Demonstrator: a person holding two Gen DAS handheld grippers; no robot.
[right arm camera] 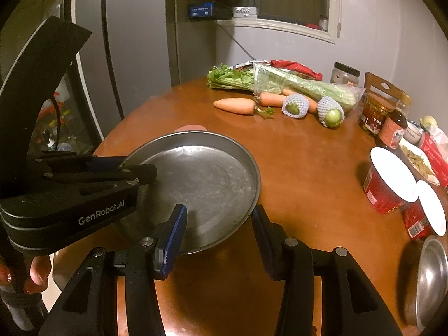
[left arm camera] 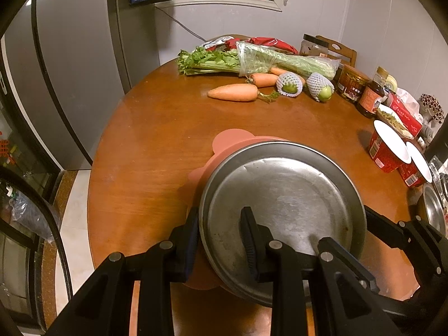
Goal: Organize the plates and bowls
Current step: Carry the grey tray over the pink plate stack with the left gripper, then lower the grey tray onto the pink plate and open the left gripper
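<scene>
Nearest in the left wrist view, the left gripper (left arm camera: 221,240) has its jaws clamped on the near-left rim of a round steel plate (left arm camera: 282,196), one finger outside the rim and one on the plate's inner face. The plate sits tilted over a pink silicone mat (left arm camera: 229,140) on the round wooden desk (left arm camera: 156,145).

In the right wrist view, the right gripper (right arm camera: 218,232) hovers at the plate's (right arm camera: 201,179) near edge with its jaws wide apart, holding nothing; its left finger overlaps the rim and its right finger stands just off the rim. The left gripper (right arm camera: 131,173) reaches in from the left side.

At the near right edge of the desk a steel bowl (right arm camera: 431,277) rests beside two red instant-noodle cups (right arm camera: 389,184).

Farther back lie two carrots (left arm camera: 235,92) and two green fruits in white foam netting (left arm camera: 291,84). Behind them lies a bunch of celery (left arm camera: 252,60) in a clear plastic bag. To the far right stand sauce jars (left arm camera: 351,82) and a dark bottle (left arm camera: 371,96). A grey refrigerator (left arm camera: 72,56) stands beyond the desk on the left.
</scene>
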